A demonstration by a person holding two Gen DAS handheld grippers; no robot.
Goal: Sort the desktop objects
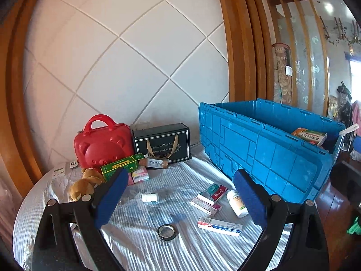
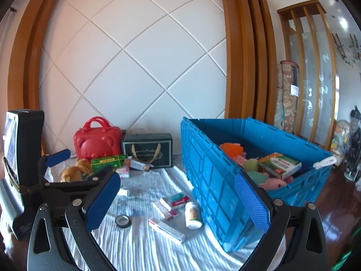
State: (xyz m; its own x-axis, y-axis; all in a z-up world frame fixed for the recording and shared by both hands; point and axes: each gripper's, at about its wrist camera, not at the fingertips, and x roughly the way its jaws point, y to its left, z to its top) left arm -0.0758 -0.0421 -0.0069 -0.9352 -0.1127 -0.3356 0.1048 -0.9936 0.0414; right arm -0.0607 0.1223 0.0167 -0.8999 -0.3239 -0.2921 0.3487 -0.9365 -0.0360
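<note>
Loose items lie on a white striped cloth: a white pill bottle [image 1: 237, 204] [image 2: 193, 214], a toothpaste box [image 1: 220, 226] [image 2: 166, 229], small medicine boxes [image 1: 213, 193] [image 2: 175, 202], a tape roll [image 1: 166, 232] [image 2: 123, 221], a small white bottle [image 1: 150, 197], a green box [image 1: 120, 165] [image 2: 108, 162] and a brown plush toy [image 1: 84, 184] [image 2: 75, 170]. The blue crate [image 1: 266, 151] [image 2: 216, 176] stands on the right and holds plush toys [image 2: 273, 183] and a box [image 2: 279, 164]. My left gripper [image 1: 180, 201] is open and empty above the cloth; it also shows in the right wrist view [image 2: 85, 164]. My right gripper [image 2: 178, 203] is open and empty.
A red bear-shaped case [image 1: 101, 144] [image 2: 97, 141] and a black gift box [image 1: 162, 143] [image 2: 149, 152] stand at the back against the white tiled wall. A wooden floor [image 2: 338, 194] lies to the right of the crate.
</note>
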